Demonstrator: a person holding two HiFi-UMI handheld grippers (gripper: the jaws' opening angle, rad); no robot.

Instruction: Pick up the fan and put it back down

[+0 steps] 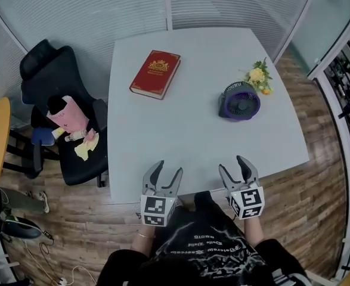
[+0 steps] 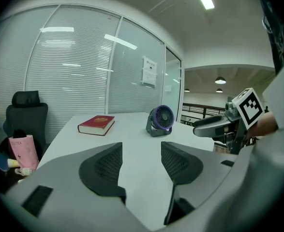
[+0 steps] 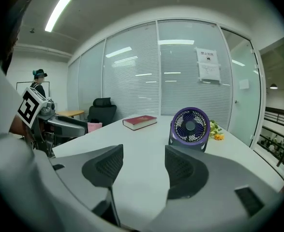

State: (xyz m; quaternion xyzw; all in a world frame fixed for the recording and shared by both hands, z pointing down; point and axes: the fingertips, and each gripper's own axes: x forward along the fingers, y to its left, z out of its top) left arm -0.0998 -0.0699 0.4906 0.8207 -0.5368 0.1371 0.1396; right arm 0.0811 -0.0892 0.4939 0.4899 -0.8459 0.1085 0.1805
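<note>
L tongs, R tongs open; fan half-hides flowers.

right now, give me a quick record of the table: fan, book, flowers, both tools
fan: upright on table, right side, not held
book: red, closed, flat, far left
flowers: beside fan, on its far side
left tool: open, empty, over near edge
right tool: open, empty, over near edge

the head view looks steeply down on the table from over its near edge. both gripper views look low across it; all three share the fan and book.
</note>
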